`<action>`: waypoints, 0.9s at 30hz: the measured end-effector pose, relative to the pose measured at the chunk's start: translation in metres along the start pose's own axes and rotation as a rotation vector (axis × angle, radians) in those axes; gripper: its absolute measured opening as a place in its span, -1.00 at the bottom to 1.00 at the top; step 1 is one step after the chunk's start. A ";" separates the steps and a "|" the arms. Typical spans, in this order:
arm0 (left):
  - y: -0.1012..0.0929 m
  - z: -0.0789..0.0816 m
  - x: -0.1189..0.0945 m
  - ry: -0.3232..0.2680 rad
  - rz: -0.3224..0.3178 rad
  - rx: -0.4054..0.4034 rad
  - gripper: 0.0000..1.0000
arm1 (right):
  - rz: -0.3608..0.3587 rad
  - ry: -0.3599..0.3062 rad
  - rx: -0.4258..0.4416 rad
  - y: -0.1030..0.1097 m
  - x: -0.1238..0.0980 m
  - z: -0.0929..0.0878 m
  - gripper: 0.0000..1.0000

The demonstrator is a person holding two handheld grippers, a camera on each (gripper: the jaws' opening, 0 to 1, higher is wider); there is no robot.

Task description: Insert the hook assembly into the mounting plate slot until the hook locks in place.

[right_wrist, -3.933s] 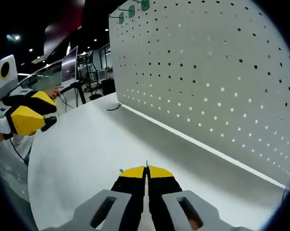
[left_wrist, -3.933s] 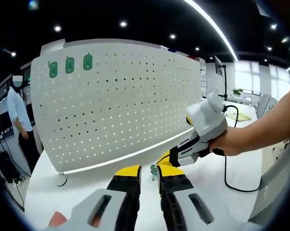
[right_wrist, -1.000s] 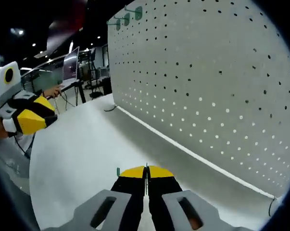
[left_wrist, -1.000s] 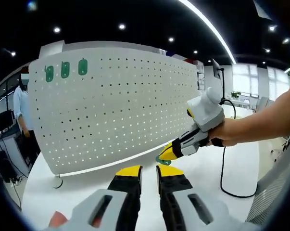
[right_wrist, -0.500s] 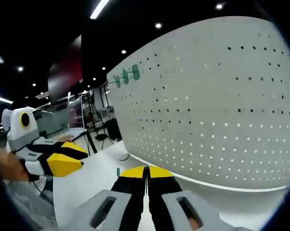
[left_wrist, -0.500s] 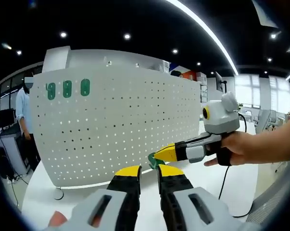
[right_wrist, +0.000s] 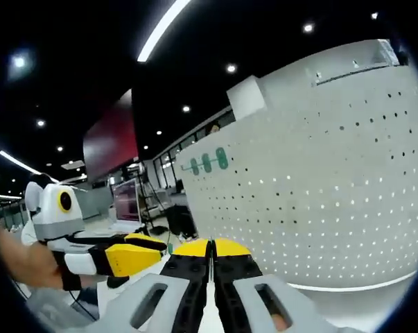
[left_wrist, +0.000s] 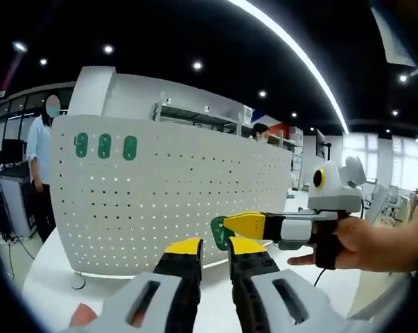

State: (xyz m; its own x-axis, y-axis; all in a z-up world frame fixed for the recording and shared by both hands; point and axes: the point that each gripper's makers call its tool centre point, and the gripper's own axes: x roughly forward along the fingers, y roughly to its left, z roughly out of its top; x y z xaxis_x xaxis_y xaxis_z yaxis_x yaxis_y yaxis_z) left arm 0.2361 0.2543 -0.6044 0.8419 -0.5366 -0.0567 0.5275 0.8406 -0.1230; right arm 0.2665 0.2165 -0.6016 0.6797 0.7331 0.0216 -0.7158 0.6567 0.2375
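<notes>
Both views have tilted upward since half a second ago; more ceiling shows above the pegboard (left_wrist: 174,194). Left of the pegboard a person (left_wrist: 41,166) stands; three green hooks (left_wrist: 105,146) sit in its upper-left corner. The left hand-held gripper (left_wrist: 214,251), jaws slightly apart and empty, hangs before the board over the white counter (left_wrist: 49,284). The right hand-held gripper (left_wrist: 226,227) has risen, jaws closed on a green hook assembly (left_wrist: 219,233), just beside the left one, near the board's lower edge.

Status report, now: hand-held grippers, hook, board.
Right hand-held gripper shut on green hook, raised before pegboard. Left hand-held gripper open, empty. Three hooks already mounted. Nothing blocking.
</notes>
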 end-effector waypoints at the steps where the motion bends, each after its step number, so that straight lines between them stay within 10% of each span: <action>1: -0.001 0.004 -0.001 -0.007 0.000 -0.001 -0.69 | 0.004 -0.007 -0.002 0.002 -0.001 0.002 -1.00; 27: -0.018 0.027 0.001 -0.053 -0.022 -0.044 -0.77 | 0.087 -0.152 0.027 0.036 -0.017 0.033 -1.00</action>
State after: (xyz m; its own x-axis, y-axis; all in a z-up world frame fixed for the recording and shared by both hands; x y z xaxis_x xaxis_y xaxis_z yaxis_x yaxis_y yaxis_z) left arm 0.2308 0.2403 -0.5752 0.8357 -0.5492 -0.0013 0.5412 0.8240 -0.1676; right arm 0.2345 0.2224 -0.5613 0.6335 0.7501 0.1896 -0.7696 0.5859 0.2539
